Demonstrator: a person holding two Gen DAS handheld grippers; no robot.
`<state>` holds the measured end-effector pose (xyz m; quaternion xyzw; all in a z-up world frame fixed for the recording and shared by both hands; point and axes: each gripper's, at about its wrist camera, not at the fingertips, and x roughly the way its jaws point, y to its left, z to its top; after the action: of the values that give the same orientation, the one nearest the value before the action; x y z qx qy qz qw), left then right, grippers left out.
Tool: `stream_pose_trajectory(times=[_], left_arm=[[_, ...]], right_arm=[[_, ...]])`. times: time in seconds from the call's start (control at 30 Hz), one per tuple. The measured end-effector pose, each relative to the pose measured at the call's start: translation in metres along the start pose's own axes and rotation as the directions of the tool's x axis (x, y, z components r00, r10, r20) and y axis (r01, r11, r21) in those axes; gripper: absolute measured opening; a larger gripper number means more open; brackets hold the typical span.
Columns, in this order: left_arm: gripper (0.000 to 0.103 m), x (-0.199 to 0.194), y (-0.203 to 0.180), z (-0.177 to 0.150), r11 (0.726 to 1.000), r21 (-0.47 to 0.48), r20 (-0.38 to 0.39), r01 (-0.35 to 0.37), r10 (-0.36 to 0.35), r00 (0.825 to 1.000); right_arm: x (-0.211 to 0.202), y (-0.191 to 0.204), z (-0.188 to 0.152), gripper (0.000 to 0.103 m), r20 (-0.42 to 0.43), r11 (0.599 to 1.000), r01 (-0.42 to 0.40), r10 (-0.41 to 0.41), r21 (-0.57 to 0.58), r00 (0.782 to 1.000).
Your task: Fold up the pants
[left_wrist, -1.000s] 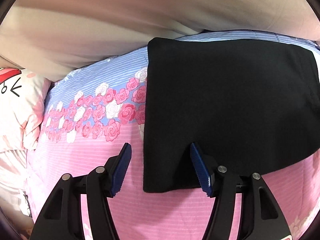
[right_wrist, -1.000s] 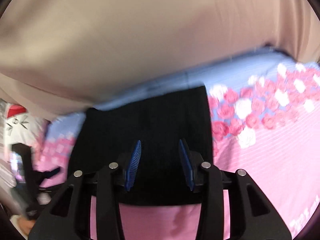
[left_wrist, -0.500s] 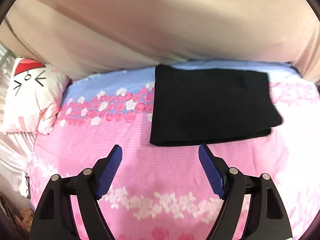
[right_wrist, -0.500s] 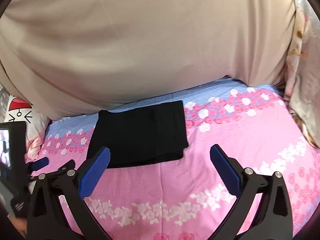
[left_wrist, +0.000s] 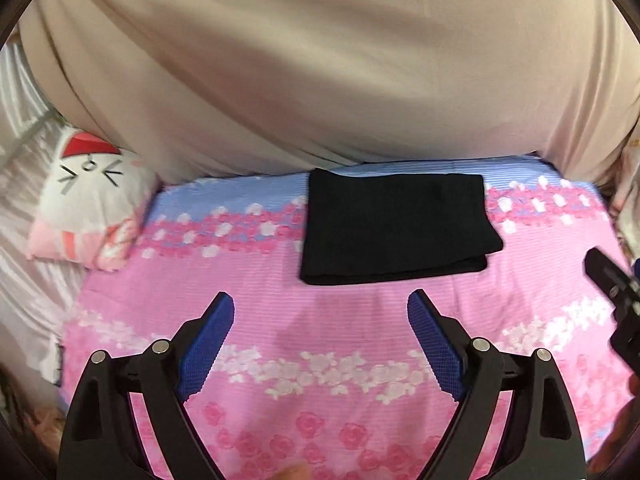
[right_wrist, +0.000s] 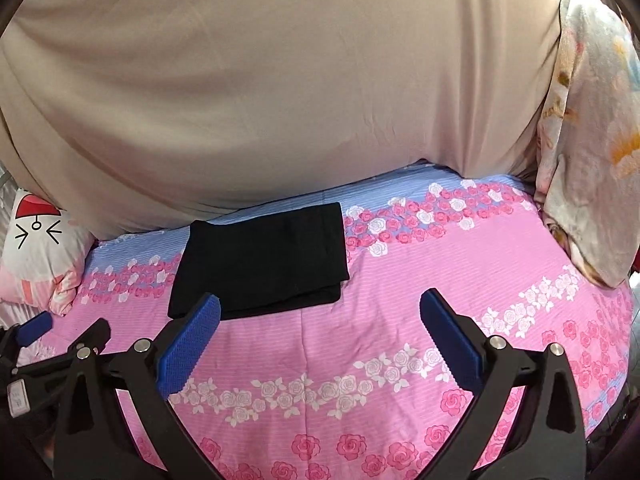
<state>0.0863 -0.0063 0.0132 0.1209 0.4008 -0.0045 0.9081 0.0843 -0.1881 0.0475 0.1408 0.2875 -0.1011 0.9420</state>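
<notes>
The black pants (left_wrist: 394, 226) lie folded into a flat rectangle on the pink rose-patterned bed sheet (left_wrist: 320, 344), near the back by the beige curtain. My left gripper (left_wrist: 322, 314) hovers well short of them, its jaws still opening and nothing between them. In the right wrist view the same folded pants (right_wrist: 262, 260) rest ahead and left of my right gripper (right_wrist: 320, 312), which stands wide open and empty above the sheet. The left gripper (right_wrist: 48, 332) shows at that view's left edge.
A beige curtain (right_wrist: 280, 80) hangs behind the bed. A cartoon-face pillow (left_wrist: 90, 196) lies at the left end. A floral cloth (right_wrist: 588, 140) hangs at the right. Part of the right gripper (left_wrist: 612, 280) shows at the left wrist view's right edge.
Both grippers let go of the pants and pulled back and up from them, and their jaws spread wider. The folded pants stayed in place on the sheet.
</notes>
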Motion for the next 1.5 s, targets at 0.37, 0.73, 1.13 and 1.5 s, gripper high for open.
stream_pose_trajectory(times=[0.37, 0.73, 1.13, 1.5], left_arm=[[0.086, -0.004, 0.013, -0.013, 0.999, -0.029, -0.059, 0.026, -0.027, 0.998], [0.086, -0.002, 0.015, -0.023, 0.997, -0.019, -0.088, 0.073, -0.074, 0.993], [0.086, 0.006, 0.016, -0.023, 0.997, -0.025, -0.105, 0.078, -0.080, 0.991], [0.087, 0.009, 0.016, -0.019, 0.996, -0.023, -0.071, 0.087, -0.088, 0.994]], right_arm=[[-0.011, 0.019, -0.012, 0.098, 0.001, 0.999, 0.025, -0.025, -0.040, 1.000], [-0.009, 0.024, -0.018, 0.098, -0.019, 0.998, 0.032, -0.033, -0.049, 0.999], [-0.008, 0.024, -0.018, 0.098, -0.019, 0.998, 0.036, -0.037, -0.049, 0.999], [-0.003, 0.019, -0.017, 0.098, -0.019, 0.998, 0.042, -0.043, -0.045, 0.999]])
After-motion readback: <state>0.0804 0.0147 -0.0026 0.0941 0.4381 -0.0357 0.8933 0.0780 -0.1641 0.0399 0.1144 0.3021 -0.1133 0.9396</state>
